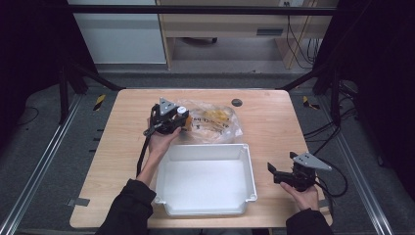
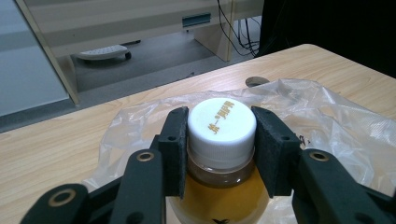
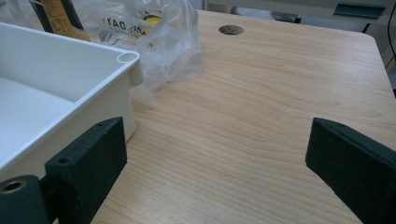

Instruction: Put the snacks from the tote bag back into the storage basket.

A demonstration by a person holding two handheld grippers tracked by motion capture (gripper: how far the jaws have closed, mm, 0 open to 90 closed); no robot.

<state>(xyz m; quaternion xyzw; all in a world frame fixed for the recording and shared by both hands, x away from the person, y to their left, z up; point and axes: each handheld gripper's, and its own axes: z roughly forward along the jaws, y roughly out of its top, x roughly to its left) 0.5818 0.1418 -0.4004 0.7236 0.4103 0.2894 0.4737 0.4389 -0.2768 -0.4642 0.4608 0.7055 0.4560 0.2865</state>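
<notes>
1. The left gripper is clenched on the white cap of a bottle. Both black pads press the sides of the cap, as the left gripper view shows.
2. The cap carries gold writing across its top. The characters are too small to read with certainty.
3. The bottle holds an amber liquid and stands upright at the left edge of a clear plastic bag, which lies on the wooden table. A dark mark shows low on the bottle, but it is cut off.
4. In the high view the left gripper is at the far left part of the table, just behind the white tray.
5. The bag has dark letters and yellow print. In the right gripper view a part reads "YAO" or similar, mirrored through the plastic; the rest cannot be read.
6. The tray is in the middle of the table, touching the bag at its far side.
7. The right gripper is released. Its jaws stand wide apart over bare wood, just to the right of the tray, with nothing between them.
8. A small round dark disc is set in the table behind the bag.
</notes>
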